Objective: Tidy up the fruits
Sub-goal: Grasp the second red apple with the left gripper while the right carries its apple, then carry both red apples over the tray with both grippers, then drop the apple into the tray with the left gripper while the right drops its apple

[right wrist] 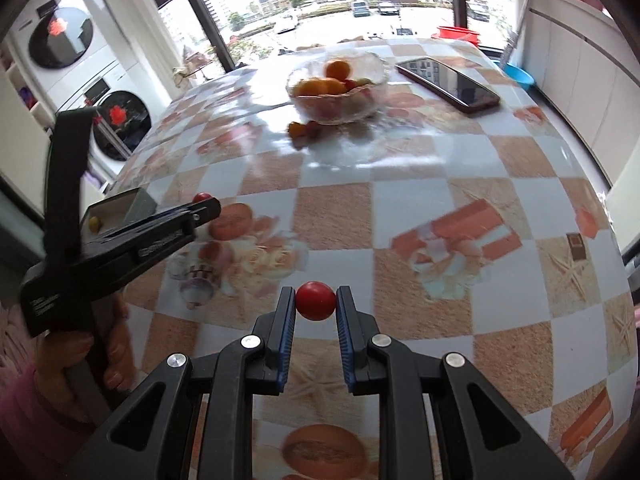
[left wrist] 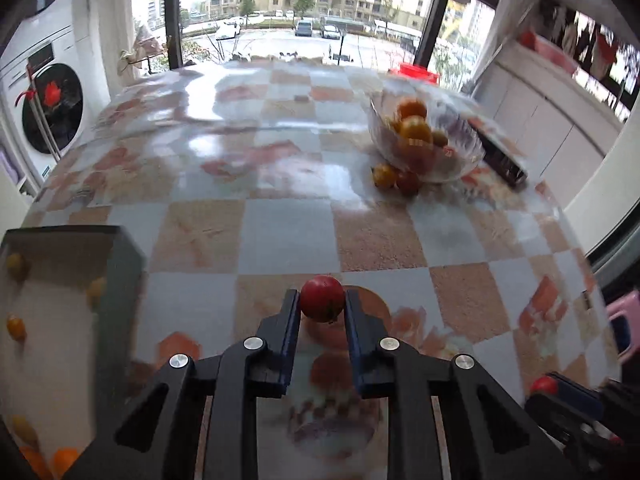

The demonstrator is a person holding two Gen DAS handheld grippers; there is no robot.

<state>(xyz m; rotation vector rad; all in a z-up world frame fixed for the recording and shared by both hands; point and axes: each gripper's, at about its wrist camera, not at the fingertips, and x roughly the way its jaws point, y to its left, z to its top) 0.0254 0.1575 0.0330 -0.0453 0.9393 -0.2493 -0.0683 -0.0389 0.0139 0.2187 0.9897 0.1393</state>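
Held one red cherry tomato (left wrist: 322,298) in the left gripper (left wrist: 322,304) and another (right wrist: 315,301) in the right gripper (right wrist: 315,306) above the tabletop (right wrist: 400,220), risking slip or crushing through misjudged squeeze.

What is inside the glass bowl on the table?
The glass bowl holds several orange-yellow small fruits and at least one red fruit. Lower fruits are covered and blurred by the glass, so the total is unclear.

Left gripper (left wrist: 322,304) and right gripper (right wrist: 316,302) each angle downward, clamped on something small.
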